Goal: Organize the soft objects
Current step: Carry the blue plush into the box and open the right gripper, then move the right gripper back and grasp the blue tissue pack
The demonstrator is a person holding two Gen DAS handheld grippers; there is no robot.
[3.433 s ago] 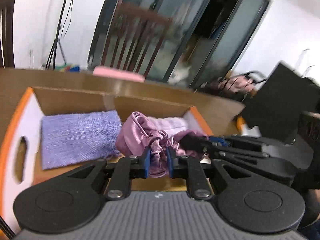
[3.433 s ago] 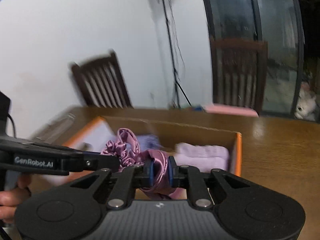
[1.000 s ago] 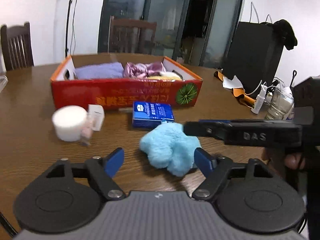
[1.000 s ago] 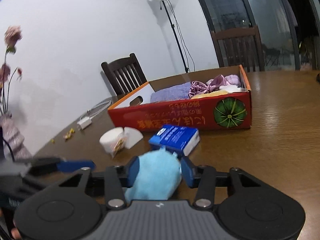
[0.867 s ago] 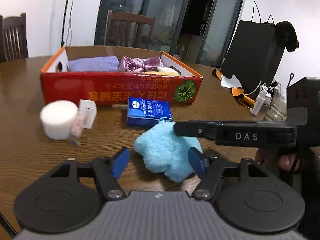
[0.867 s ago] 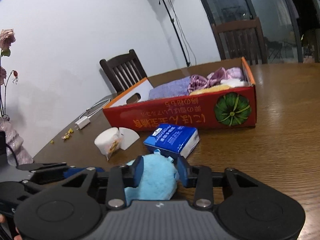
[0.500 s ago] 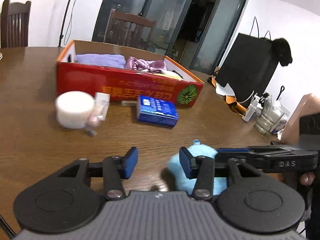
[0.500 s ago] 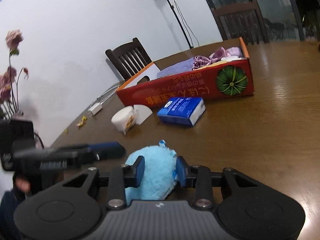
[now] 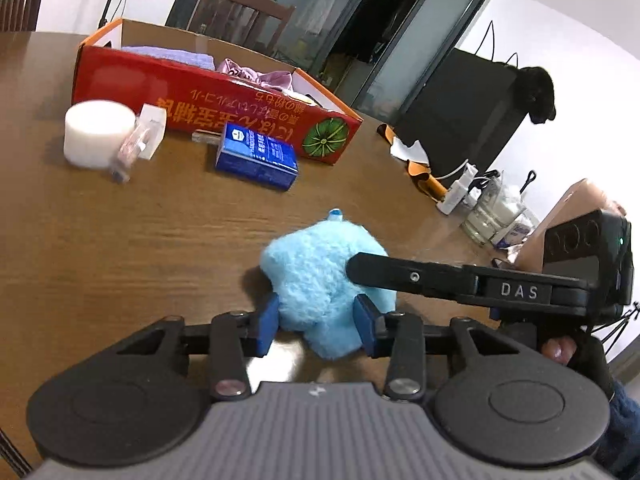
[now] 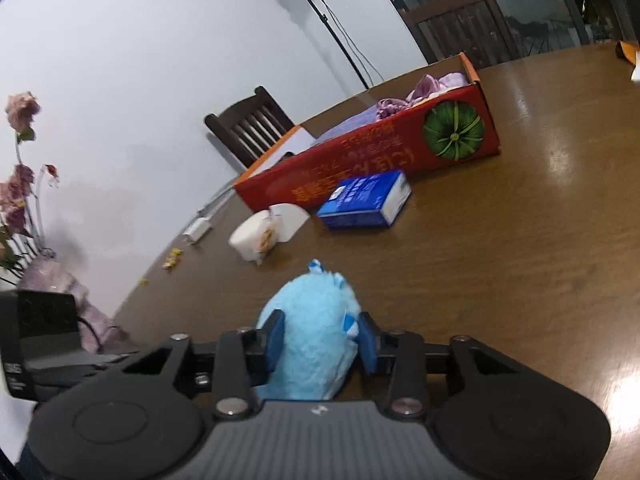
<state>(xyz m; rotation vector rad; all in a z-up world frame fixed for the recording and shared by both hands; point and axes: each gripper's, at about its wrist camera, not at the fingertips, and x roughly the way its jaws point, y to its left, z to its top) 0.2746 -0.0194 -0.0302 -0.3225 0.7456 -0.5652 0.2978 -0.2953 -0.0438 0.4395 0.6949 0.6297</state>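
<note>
A fluffy light-blue plush toy (image 9: pixel 320 280) rests on the brown table (image 9: pixel 120 240), well short of the red cardboard box (image 9: pixel 192 92). My left gripper (image 9: pixel 316 326) has the toy between its blue pads; its jaws are closing and both pads touch the fur. My right gripper (image 10: pixel 320 340) is shut on the same toy (image 10: pixel 312 320) from the other side. One of its black fingers (image 9: pixel 408 278) lies across the toy's right flank. In the box lie a folded purple towel (image 9: pixel 168 54) and a pink satin piece (image 9: pixel 248 74).
A blue tissue pack (image 9: pixel 256 156) and a white roll (image 9: pixel 98 132) sit in front of the box. A glass jar (image 9: pixel 492 216), a brown carton (image 9: pixel 568 216) and a black bag (image 9: pixel 472 120) stand to the right. A chair (image 10: pixel 248 128) and flowers (image 10: pixel 20 184) are on the left.
The left gripper's jaws narrowed from wide apart to touching the plush toy on both sides. Both grippers sank and rolled, so the table now looks tilted. The right gripper kept its hold.
</note>
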